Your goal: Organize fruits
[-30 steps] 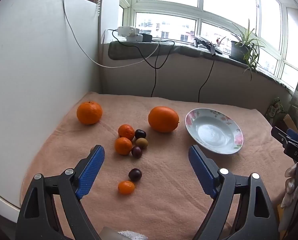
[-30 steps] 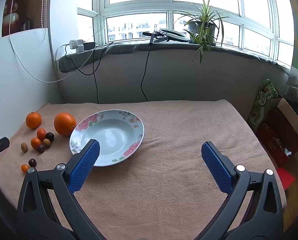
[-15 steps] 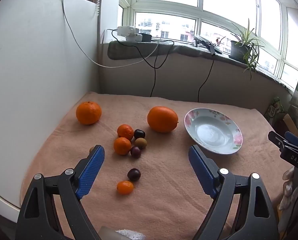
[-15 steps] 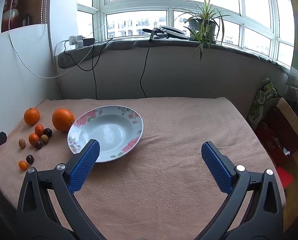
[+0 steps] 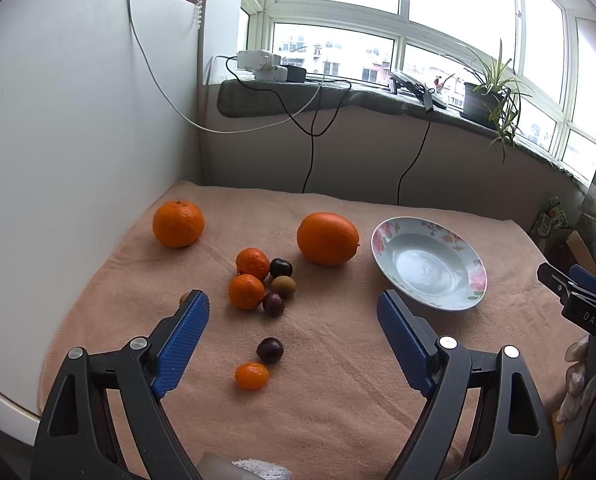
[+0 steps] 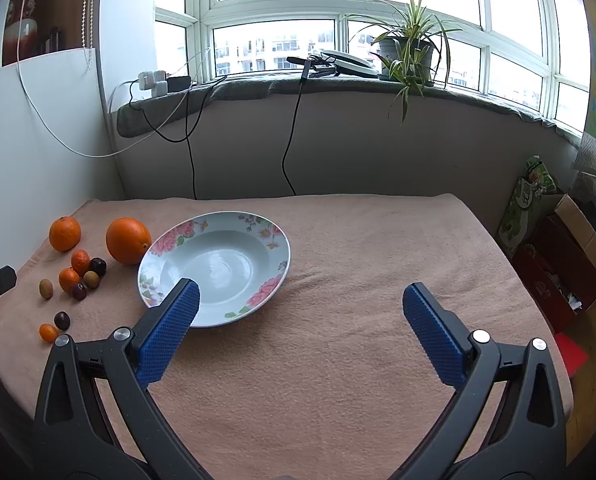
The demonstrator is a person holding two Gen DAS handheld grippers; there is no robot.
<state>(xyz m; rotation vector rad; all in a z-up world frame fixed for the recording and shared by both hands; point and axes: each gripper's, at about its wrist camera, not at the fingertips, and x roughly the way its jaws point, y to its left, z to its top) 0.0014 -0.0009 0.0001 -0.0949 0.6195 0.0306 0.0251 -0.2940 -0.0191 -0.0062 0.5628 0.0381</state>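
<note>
White "DAS" printed on black body of right hand-held gripper [image 5: 589, 312], seen right of left hand-held gripper [image 5: 294, 312]. Green bag [image 6: 527, 200] lettering unreadable.

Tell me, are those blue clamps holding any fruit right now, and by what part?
Nothing is held. The left gripper and right gripper both stand open, and the fruits lie on the cloth beside the plate.

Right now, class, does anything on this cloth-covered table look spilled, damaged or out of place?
Nothing looks spilled or damaged. The floral plate sits empty and upright, while all the fruit, such as the large orange and the small dark fruit, lies loose on the cloth beside it.
</note>
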